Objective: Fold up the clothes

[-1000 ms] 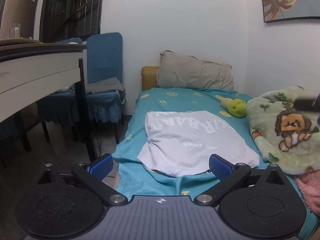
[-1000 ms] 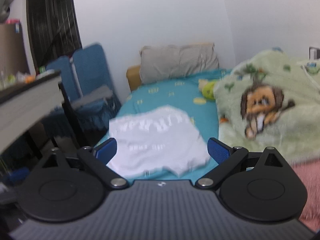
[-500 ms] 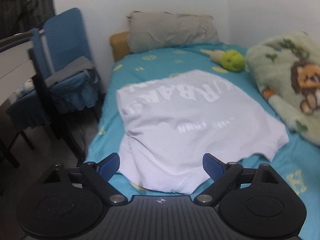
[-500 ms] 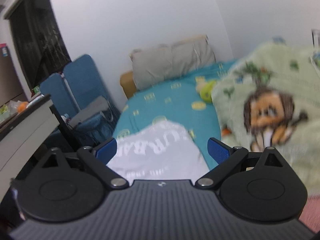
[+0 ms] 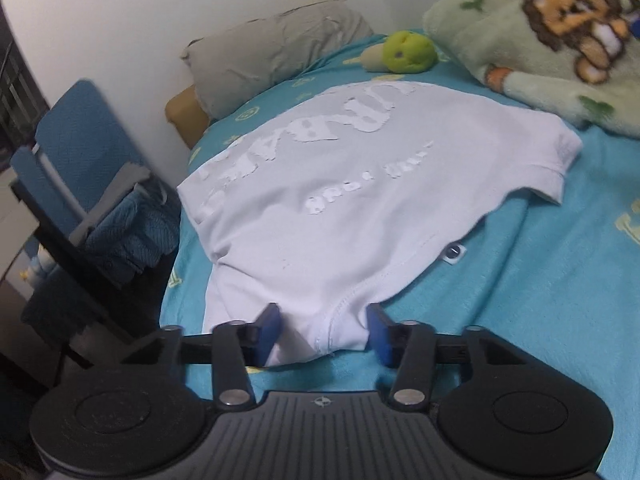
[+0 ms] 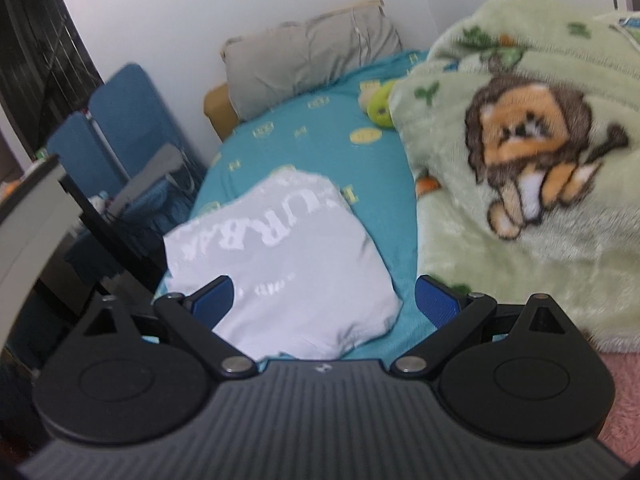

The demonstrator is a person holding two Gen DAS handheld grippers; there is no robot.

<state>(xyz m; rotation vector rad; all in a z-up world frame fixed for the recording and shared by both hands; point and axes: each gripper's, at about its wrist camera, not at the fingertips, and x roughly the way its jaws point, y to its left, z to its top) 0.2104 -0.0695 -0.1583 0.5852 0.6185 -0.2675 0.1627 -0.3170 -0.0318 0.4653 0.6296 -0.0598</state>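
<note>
A white T-shirt with white lettering lies flat on the teal bed sheet. My left gripper is open, low at the shirt's near edge, its blue pads on either side of a bunch of the white cloth. In the right wrist view the shirt lies ahead and to the left. My right gripper is wide open and empty, held above the near right part of the shirt.
A green lion blanket is heaped on the bed's right side. A grey pillow and a green plush toy lie at the head. Blue chairs and a desk edge stand left of the bed.
My left gripper has dropped and moved forward to the shirt's near edge, its fingers closing in around the cloth. My right gripper has tilted down toward the shirt.
</note>
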